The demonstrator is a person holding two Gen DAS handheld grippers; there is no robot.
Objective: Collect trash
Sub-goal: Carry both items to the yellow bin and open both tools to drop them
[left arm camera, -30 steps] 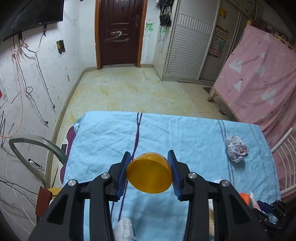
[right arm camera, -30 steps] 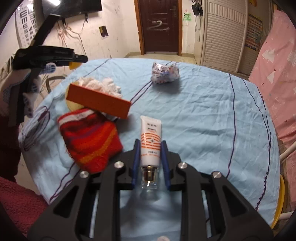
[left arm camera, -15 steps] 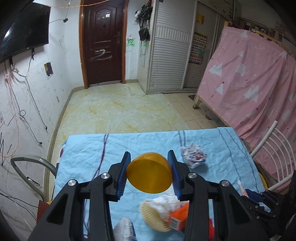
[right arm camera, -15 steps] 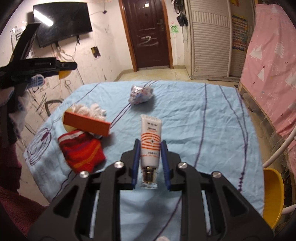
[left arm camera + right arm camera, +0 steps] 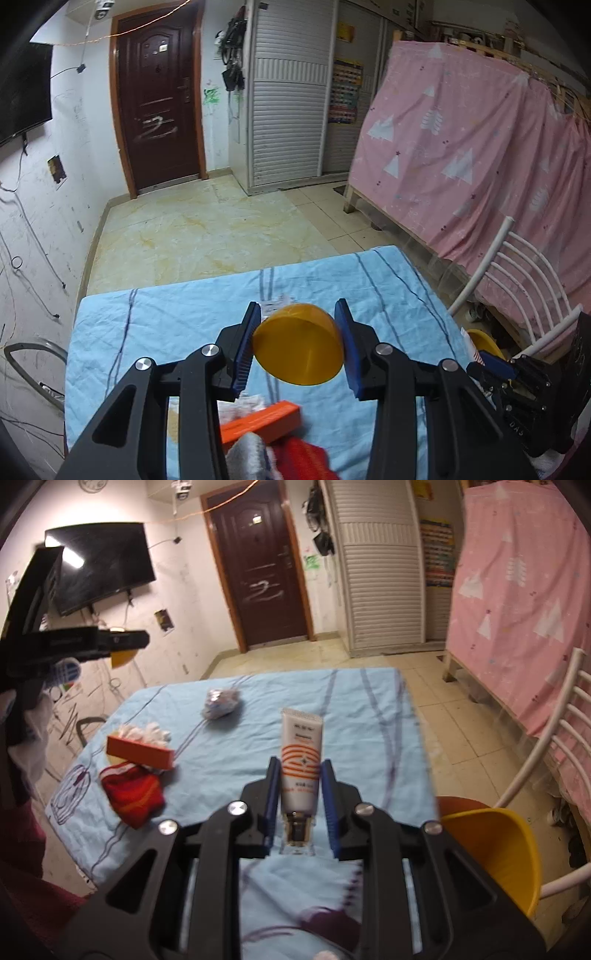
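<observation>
Here, an orange dome-shaped lid [image 5: 298,349] is clamped between the blue pads of the left gripper [image 5: 297,349], held in the air above the blue tablecloth [image 5: 166,325]. A white tube with orange stripes [image 5: 301,760] is gripped by the right gripper [image 5: 300,805], cap end toward the camera, jaws nearly closed on it. On the cloth, in the right wrist view, an orange box [image 5: 140,753] is seen resting on white crumpled tissue [image 5: 146,733], with a red knitted item [image 5: 133,797] just beside it. A crumpled wrapper [image 5: 221,703] lies apart, nearer the far edge. A yellow bin [image 5: 495,849] is seen beside the table, by a white chair [image 5: 554,746].
</observation>
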